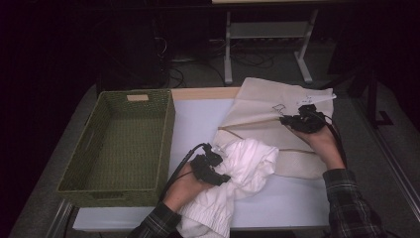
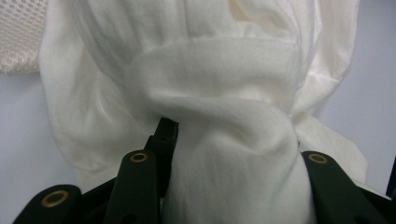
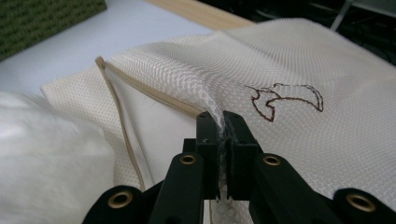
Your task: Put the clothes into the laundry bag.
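- Plainly, the work in hand is getting the white garment (image 1: 242, 171) into the cream mesh laundry bag (image 1: 270, 116) lying on the worktop (image 1: 198, 124).
- The right tool (image 3: 223, 122) is pinched tight on a fold of the bag's mesh, with the fabric tenting up from its jaws; the zip edge (image 3: 119, 109) runs just beside it.
- The left tool (image 2: 233, 154) is clamped around a thick bunch of the garment, its jaws held partly apart by the cloth.
- To do it well, I judge the right tool should lift only the top layer, so that the mouth gapes, while the left feeds the bunch in low and straight.
- The right hand (image 1: 324, 141) reaches forward over the bag; the left hand (image 1: 185, 186) lies low at the near edge, beside the green woven basket (image 1: 124, 144).
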Available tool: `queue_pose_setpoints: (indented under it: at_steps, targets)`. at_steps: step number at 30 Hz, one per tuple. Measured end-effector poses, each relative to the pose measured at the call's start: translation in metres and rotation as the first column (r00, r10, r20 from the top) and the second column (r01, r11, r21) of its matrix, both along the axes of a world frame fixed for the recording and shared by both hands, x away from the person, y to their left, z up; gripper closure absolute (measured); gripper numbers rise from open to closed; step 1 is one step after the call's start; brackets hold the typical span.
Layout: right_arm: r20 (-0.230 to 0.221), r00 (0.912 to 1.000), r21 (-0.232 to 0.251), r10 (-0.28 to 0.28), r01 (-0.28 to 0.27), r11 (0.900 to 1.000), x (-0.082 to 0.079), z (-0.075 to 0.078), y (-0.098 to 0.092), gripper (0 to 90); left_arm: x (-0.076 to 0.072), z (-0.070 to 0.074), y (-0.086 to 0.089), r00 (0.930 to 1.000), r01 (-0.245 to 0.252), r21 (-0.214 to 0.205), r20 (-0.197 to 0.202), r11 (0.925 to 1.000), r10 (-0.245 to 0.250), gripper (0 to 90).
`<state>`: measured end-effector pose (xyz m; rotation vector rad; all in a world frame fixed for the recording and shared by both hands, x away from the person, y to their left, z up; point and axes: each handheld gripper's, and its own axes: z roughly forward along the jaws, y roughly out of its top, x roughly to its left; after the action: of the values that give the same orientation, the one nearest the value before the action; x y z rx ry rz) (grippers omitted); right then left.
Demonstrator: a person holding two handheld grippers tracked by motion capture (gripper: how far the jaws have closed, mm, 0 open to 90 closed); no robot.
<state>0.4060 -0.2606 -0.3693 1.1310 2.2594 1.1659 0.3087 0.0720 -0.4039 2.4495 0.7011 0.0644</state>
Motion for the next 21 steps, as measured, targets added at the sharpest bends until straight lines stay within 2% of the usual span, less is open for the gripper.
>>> queue_pose_setpoints:
  at_steps: [5,9,18,21]
  targets:
    - [0.061,0.9980,0.031,-0.012,0.010,0.9995,-0.005,0.023,-0.002,85.8,0.000,0.000,0.000,1.0000,0.002,-0.001,-0.002,1.0000,-0.002,56.9]
    - [0.101,0.9947,0.057,-0.019,0.013,0.9983,-0.011,0.033,-0.006,86.1,0.000,0.000,0.000,1.0000,0.001,-0.002,-0.003,1.0000,-0.001,56.9]
    - [0.117,0.9928,0.085,-0.025,0.015,0.9962,-0.016,0.038,-0.011,86.2,0.000,0.002,0.000,0.9999,-0.014,-0.011,0.003,0.9998,0.014,58.4]
    - [0.114,0.9932,0.085,-0.024,0.014,0.9963,-0.016,0.037,-0.010,86.2,0.001,0.006,0.003,0.9997,-0.025,-0.051,0.003,0.9984,0.025,59.7]
